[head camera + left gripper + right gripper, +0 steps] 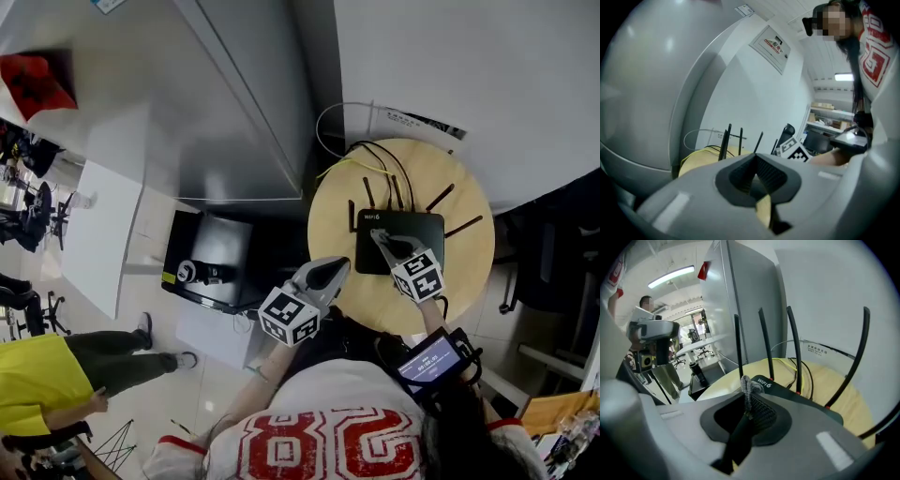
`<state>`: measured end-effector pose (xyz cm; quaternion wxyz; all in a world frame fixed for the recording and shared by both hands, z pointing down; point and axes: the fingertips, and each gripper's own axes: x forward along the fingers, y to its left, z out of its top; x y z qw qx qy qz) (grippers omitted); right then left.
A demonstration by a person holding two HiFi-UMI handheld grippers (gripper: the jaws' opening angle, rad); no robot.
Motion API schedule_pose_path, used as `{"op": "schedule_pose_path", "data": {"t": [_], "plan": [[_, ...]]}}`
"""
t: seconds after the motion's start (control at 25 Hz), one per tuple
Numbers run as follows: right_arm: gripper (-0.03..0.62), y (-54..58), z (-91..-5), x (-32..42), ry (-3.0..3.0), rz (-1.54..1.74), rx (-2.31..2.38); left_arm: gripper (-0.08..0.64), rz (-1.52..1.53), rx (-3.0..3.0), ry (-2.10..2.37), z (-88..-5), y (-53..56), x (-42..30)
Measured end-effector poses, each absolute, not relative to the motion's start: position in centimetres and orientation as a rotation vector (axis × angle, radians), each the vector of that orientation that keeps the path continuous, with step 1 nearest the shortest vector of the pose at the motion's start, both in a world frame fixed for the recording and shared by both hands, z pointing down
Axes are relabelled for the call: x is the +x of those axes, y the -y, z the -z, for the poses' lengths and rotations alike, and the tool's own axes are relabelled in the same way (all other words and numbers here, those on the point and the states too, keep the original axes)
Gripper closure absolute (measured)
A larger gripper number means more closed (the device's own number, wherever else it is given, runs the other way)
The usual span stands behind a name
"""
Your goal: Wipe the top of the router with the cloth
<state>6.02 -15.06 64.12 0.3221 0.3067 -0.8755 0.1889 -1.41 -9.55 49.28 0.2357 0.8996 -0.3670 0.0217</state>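
A black router (401,244) with several upright antennas lies on a round wooden table (469,272). My right gripper (380,238) rests over the router's top, shut on a small grey cloth (749,384) that pokes out between its pads. In the right gripper view the router (792,393) with its white "WIFI 6" print lies just beyond my right gripper (749,398). My left gripper (339,267) hovers at the table's left edge, shut and holding nothing. The left gripper view shows my left gripper (755,161) and, past it, the antennas (727,140) and the table (701,157); the router's body is hidden there.
Yellow and black cables (375,167) trail off the table's far side toward the white wall. A black cabinet (211,258) stands on the floor to the left, beside a grey partition (234,103). A person in a yellow top (37,380) stands at lower left.
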Motion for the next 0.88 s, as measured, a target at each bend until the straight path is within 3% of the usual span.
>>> {"op": "schedule_pose_path", "data": {"t": [0.4, 0.88], "plan": [[0.557, 21.1, -65.5, 7.5, 2.208, -0.412, 0.833, 0.560, -0.086, 2.416, 1.089, -49.5, 8.9, -3.9], [0.557, 11.9, -65.7, 6.1, 2.266, -0.529, 0.800, 0.560, -0.064, 2.415, 1.065, -49.8, 9.5, -3.1]]}}
